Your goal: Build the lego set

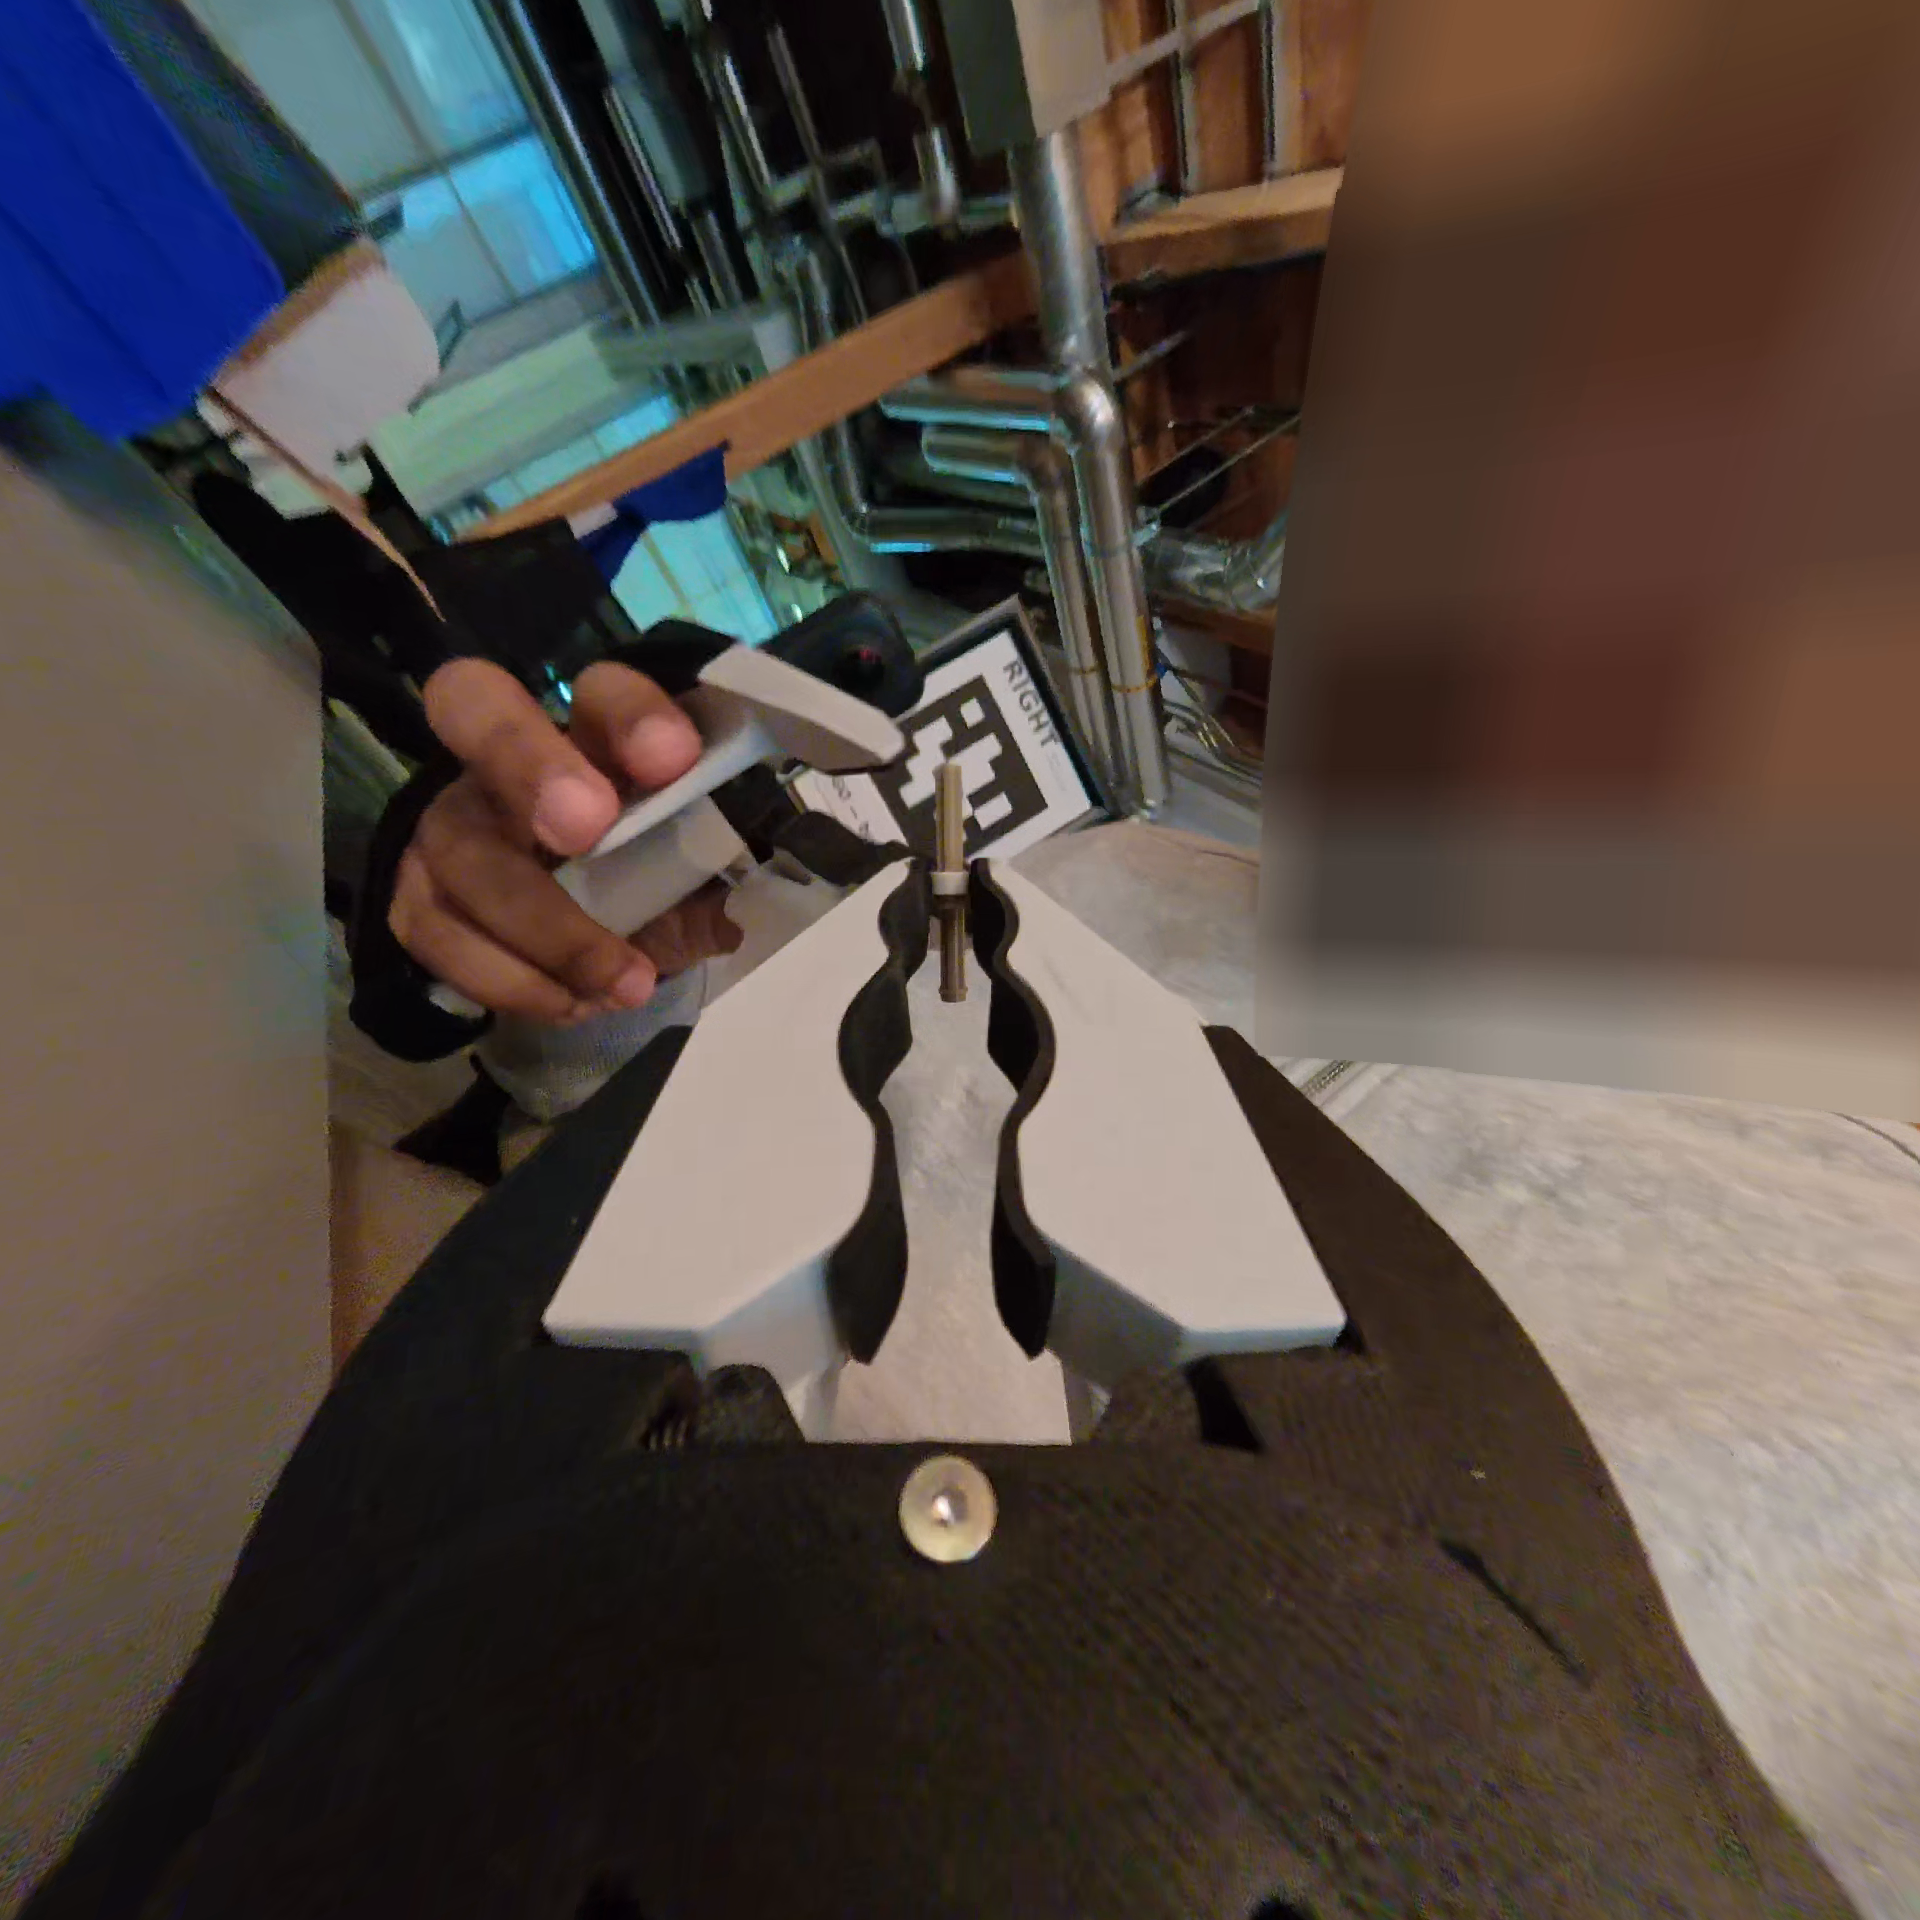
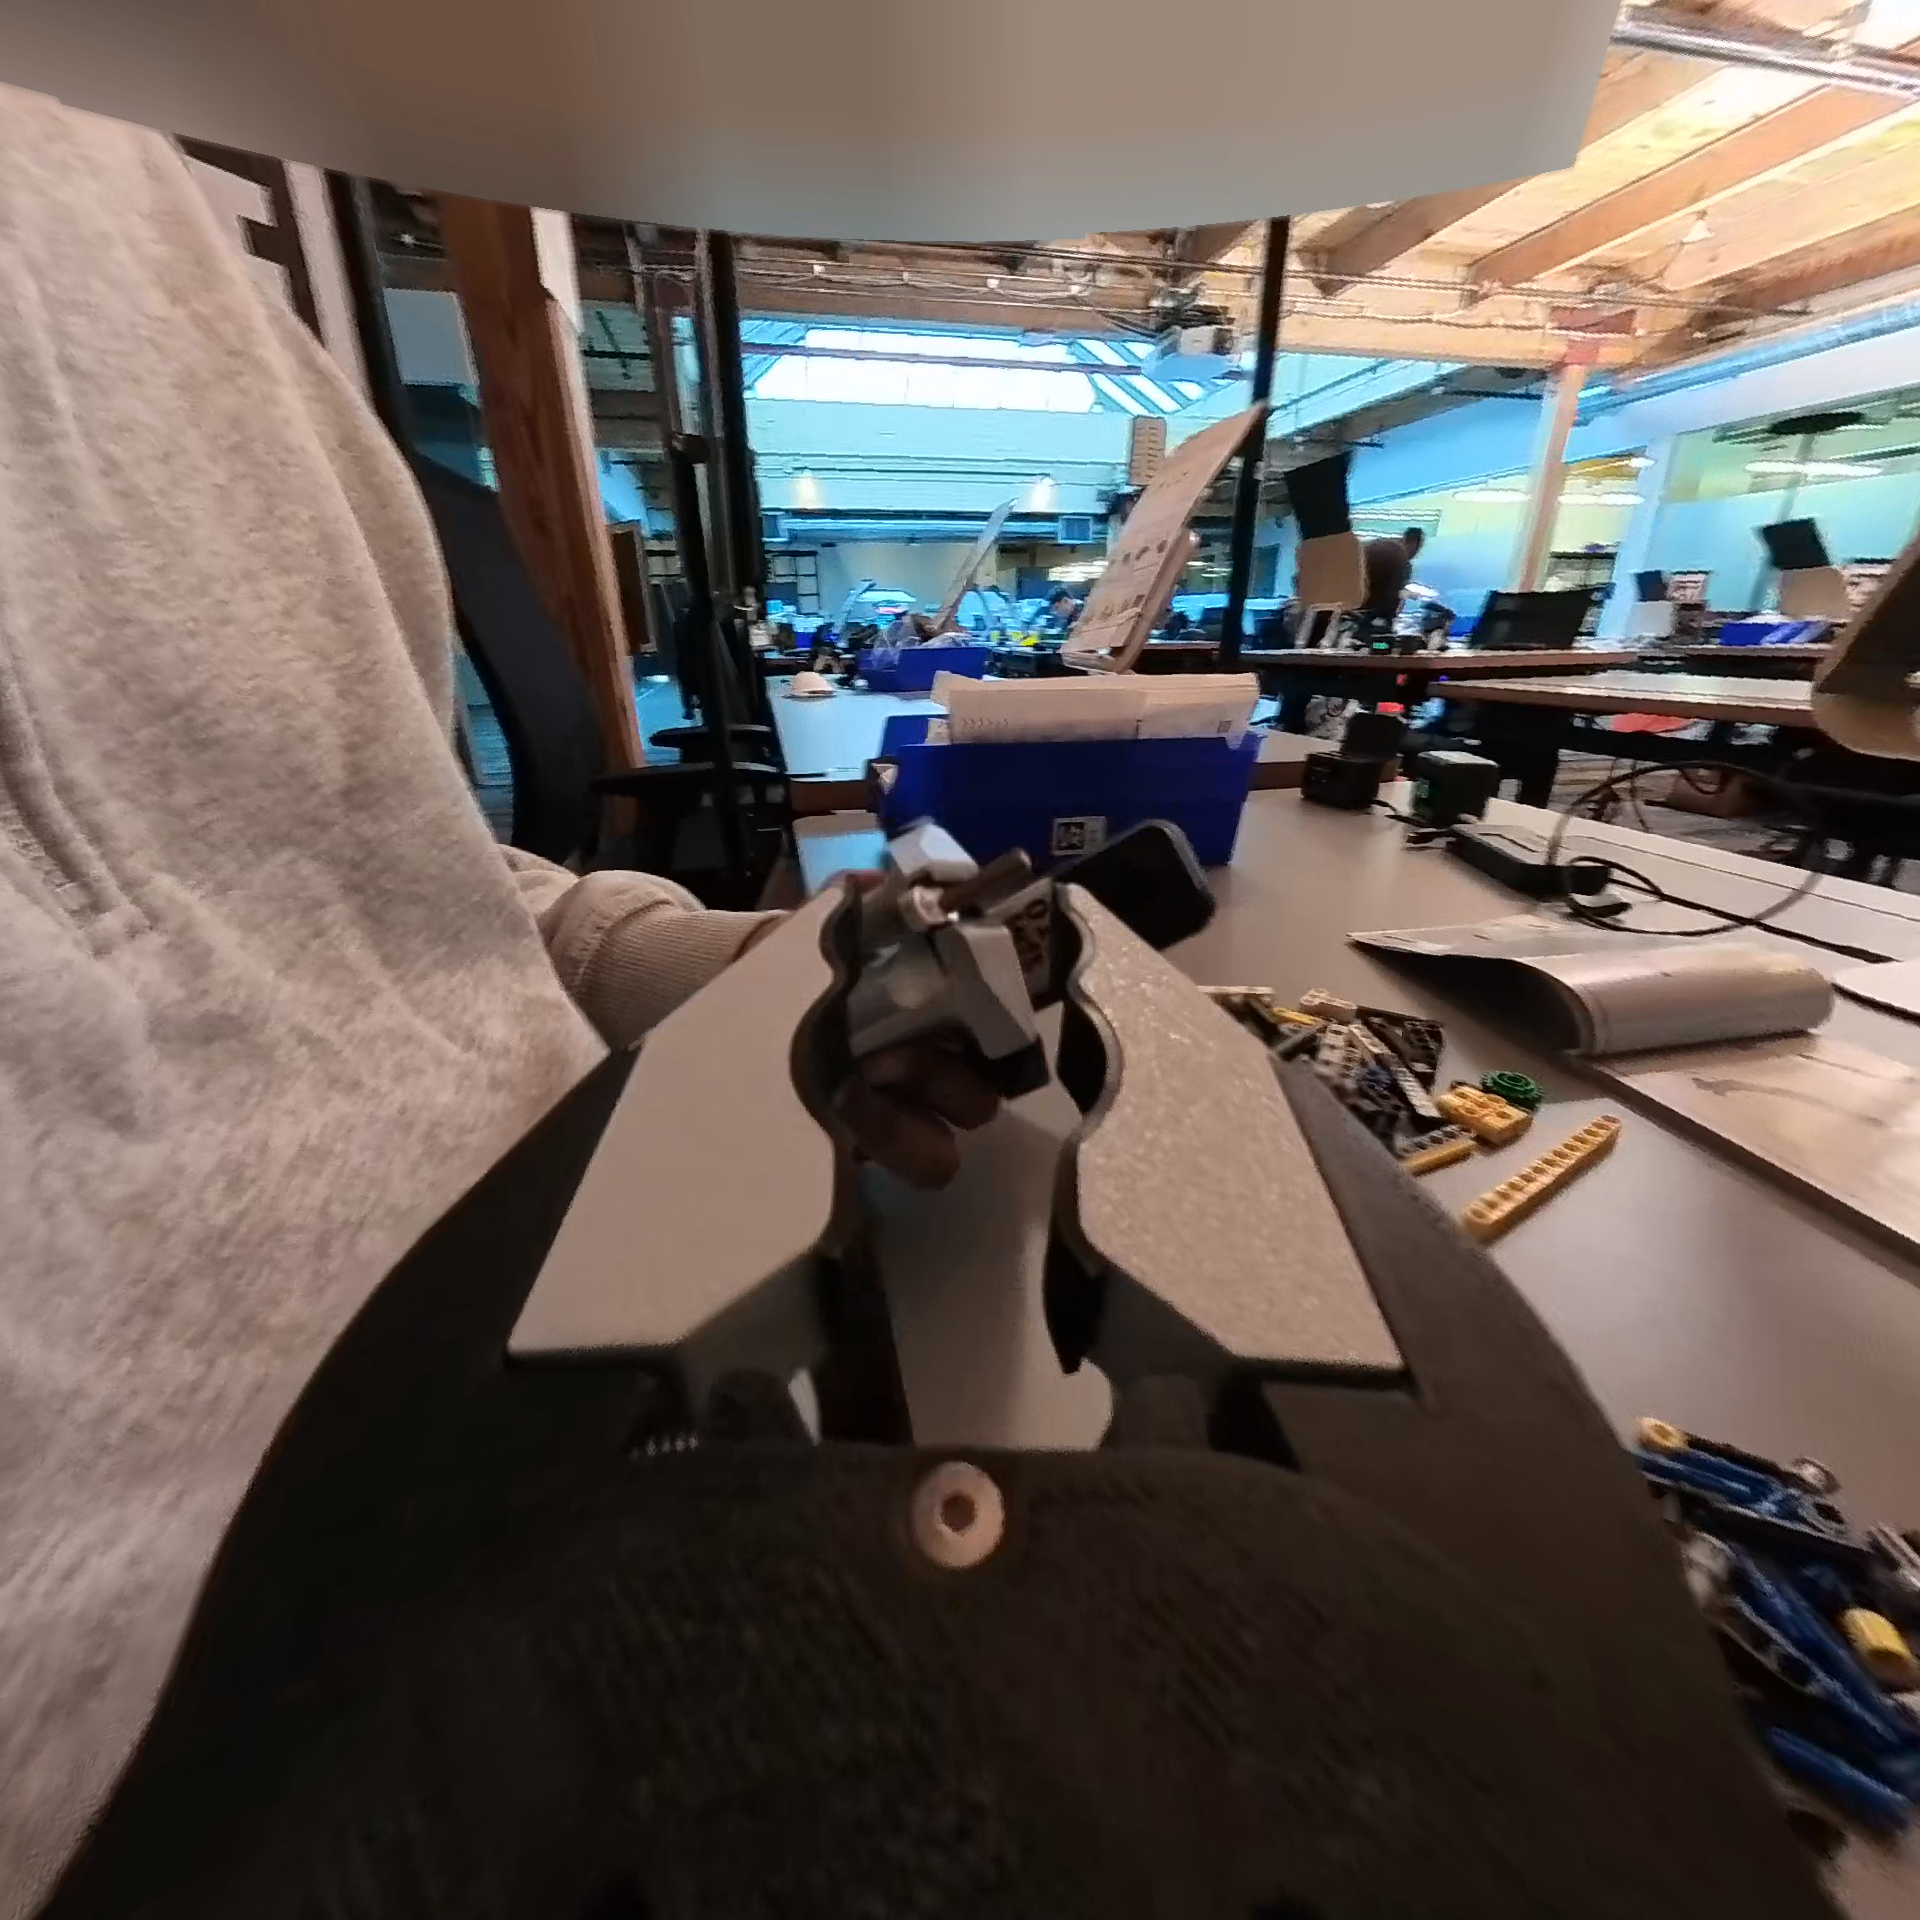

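Two hand-held tongs raised off the table, the left one pinching a small Lego axle.

Left wrist view: the left tongs [image 1: 948,896] are clamped at their tips on a thin tan axle [image 1: 950,831] wearing a pale bushing [image 1: 948,883]; just beyond it the right tongs [image 1: 800,717] sit in a hand [image 1: 520,842]. Right wrist view: the right tongs [image 2: 971,935] stand apart, empty, the left tongs [image 2: 935,977] directly ahead; loose Lego pieces [image 2: 1382,1070] lie on the table [image 2: 1610,1299] to their right. The axle looks light, stiff and slippery, best gripped mid-shaft.
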`<state>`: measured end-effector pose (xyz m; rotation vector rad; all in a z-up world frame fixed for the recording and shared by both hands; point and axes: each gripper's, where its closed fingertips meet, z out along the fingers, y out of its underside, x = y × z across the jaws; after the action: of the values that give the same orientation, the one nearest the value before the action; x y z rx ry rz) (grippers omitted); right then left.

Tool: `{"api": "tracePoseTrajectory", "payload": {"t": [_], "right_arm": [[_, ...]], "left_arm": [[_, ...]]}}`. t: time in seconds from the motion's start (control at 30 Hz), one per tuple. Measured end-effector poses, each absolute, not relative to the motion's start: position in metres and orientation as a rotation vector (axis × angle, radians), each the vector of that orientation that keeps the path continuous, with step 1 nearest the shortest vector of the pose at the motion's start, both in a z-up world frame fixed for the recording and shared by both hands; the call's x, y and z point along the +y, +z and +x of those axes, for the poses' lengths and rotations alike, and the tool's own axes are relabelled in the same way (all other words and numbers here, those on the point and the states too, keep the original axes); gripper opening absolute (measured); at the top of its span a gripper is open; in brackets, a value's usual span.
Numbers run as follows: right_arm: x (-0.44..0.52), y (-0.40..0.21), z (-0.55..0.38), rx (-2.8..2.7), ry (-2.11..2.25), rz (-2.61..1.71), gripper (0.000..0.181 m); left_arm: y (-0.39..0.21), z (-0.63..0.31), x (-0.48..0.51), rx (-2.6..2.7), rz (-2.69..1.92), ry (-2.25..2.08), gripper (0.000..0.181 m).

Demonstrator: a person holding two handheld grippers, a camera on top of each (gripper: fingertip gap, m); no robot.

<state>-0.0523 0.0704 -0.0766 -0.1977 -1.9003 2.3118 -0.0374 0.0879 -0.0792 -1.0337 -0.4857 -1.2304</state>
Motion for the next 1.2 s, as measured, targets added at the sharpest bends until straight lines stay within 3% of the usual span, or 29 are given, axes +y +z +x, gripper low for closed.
{"api": "tracePoseTrajectory", "payload": {"t": [0.03, 0.5, 0.83, 1.1, 1.2], "right_arm": [[0.070, -0.076, -0.047, -1.915, 2.334, -0.162, 0.034], [0.068, -0.081, -0.026, -2.030, 2.362, -0.046, 0.015], [0.071, -0.077, -0.027, -2.041, 2.536, -0.171, 0.028], [0.077, -0.075, -0.026, -2.029, 2.581, -0.164, 0.002], [0.077, -0.076, -0.031, -2.029, 2.550, -0.189, 0.001]], "left_arm": [[-0.081, -0.032, 0.090, -0.478, -1.054, -1.258, 0.009], [-0.082, -0.016, 0.093, -0.452, -1.062, -1.404, 0.007], [-0.086, -0.016, 0.090, -0.453, -1.079, -1.419, 0.008], [-0.086, -0.016, 0.090, -0.455, -1.069, -1.443, 0.006], [-0.087, -0.019, 0.091, -0.472, -1.071, -1.421, 0.007]]}}
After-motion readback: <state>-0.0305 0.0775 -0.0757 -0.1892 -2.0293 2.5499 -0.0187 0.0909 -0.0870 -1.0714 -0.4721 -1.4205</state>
